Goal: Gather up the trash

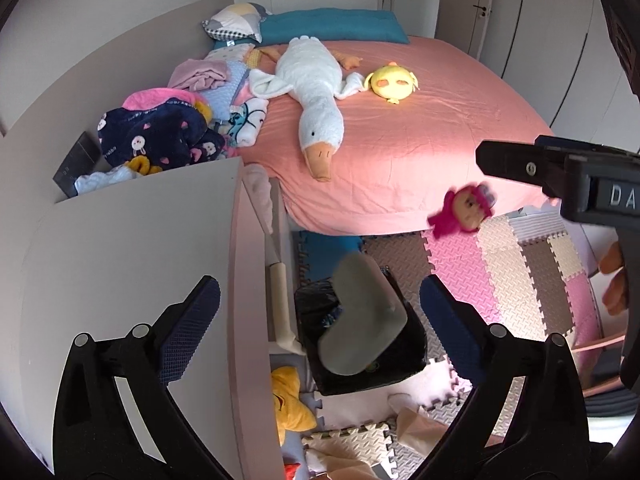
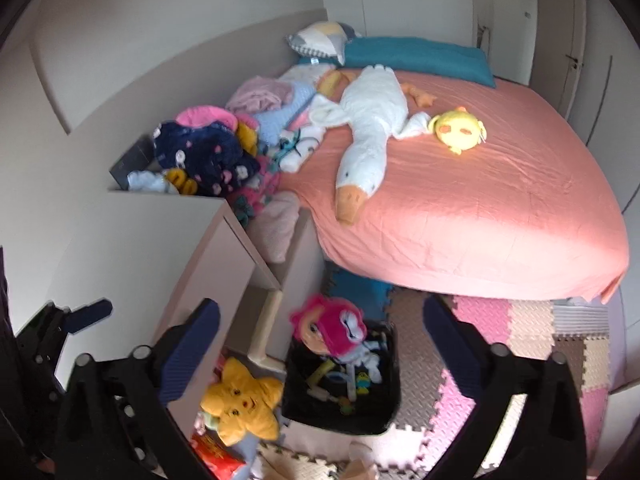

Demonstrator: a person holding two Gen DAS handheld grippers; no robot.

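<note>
A black bin [image 1: 404, 376] stands on the foam floor mat by the bed; in the right wrist view [image 2: 344, 420] it holds several small items. A grey sock-shaped piece [image 1: 360, 320] is blurred in the air above the bin, between my left fingers. A pink-haired doll [image 2: 328, 328] is in the air just above the bin; it also shows, blurred, in the left wrist view [image 1: 464, 210] below the other gripper. My left gripper [image 1: 320, 320] is open and empty. My right gripper [image 2: 320, 336] is open and empty.
A pink bed [image 1: 400, 120] carries a white goose plush [image 1: 312, 84], a yellow chick plush [image 1: 394, 82] and piled clothes [image 1: 168, 132]. A white cabinet [image 1: 132, 260] stands left. A yellow star plush [image 2: 240, 404], red packaging [image 2: 216, 450] and crumpled paper [image 1: 416, 428] lie on the floor.
</note>
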